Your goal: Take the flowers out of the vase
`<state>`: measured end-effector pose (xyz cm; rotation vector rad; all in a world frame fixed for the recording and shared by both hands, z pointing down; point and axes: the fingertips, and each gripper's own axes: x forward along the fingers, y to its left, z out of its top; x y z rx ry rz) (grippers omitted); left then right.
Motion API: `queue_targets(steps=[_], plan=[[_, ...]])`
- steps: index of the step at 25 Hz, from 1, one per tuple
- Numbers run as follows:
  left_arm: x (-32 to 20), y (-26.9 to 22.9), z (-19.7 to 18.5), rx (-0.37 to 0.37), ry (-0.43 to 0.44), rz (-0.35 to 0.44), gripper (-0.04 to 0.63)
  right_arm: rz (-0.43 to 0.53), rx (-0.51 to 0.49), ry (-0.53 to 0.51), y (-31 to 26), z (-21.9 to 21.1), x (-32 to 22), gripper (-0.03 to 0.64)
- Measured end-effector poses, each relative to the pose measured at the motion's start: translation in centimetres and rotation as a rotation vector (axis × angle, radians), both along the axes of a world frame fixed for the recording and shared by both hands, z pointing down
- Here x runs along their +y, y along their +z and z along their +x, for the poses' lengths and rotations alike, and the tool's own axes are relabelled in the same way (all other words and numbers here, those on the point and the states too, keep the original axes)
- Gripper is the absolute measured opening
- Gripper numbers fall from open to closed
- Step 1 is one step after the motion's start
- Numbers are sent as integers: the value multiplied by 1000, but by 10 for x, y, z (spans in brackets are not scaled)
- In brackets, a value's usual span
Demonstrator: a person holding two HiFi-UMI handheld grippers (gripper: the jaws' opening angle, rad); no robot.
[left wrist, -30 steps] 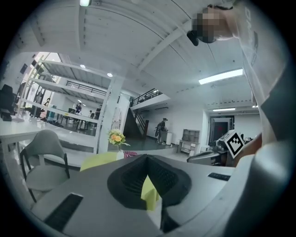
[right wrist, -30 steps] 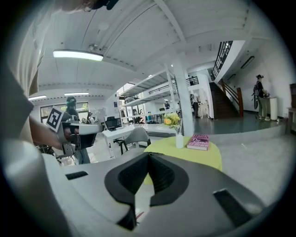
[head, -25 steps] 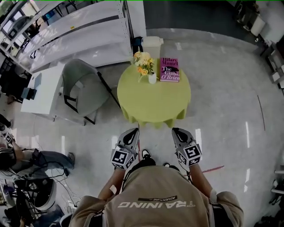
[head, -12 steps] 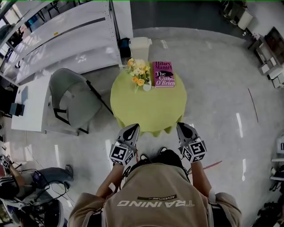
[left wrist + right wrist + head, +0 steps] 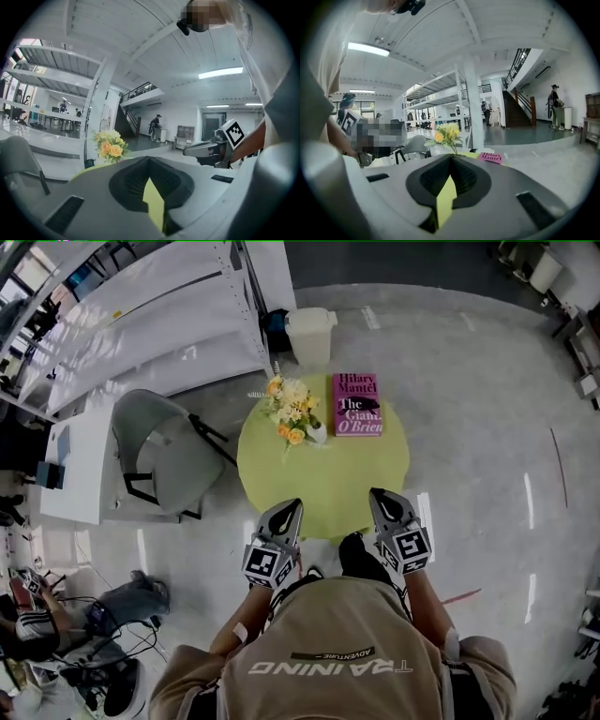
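Counter is closer vs before. Left tool & right tool: jaws together, empty. I risk tipping the vase, upper-centre frame, yanking flowers.

In the head view the vase is small and half covered by the flowers, so its shape cannot be told. In the left gripper view the left gripper hides the vase below the blooms. In the right gripper view the right gripper hides the vase too, and leaves only a pink strip of the book.
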<state>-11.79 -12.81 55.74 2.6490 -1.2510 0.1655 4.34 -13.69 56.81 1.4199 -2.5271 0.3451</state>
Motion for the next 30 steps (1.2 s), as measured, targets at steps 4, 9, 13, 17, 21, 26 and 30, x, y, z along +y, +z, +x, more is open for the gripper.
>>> queue_targets(steps=[4,9,13,17,21,26,30], plan=[[-40,16,20,14,-93,-43,9,9,-29,-76,-2,8,-46,2],[-81,19,36,16,-146,-60,9,-9,-39,-169,4,16,-85,2],[-92,26,42,-2,-157,-70,9,-36,-51,-206,14,17,-99,2],[-107,38,41,13,-179,-93,9,-53,-48,-218,21,18,-109,2],[-116,45,33,32,-171,-103,9,-50,-33,-192,18,18,-116,2],[-107,63,24,44,-106,-119,9,-49,-57,-99,13,12,-106,2],[-117,77,15,71,-90,-127,11,-75,-55,-58,18,9,-98,3]])
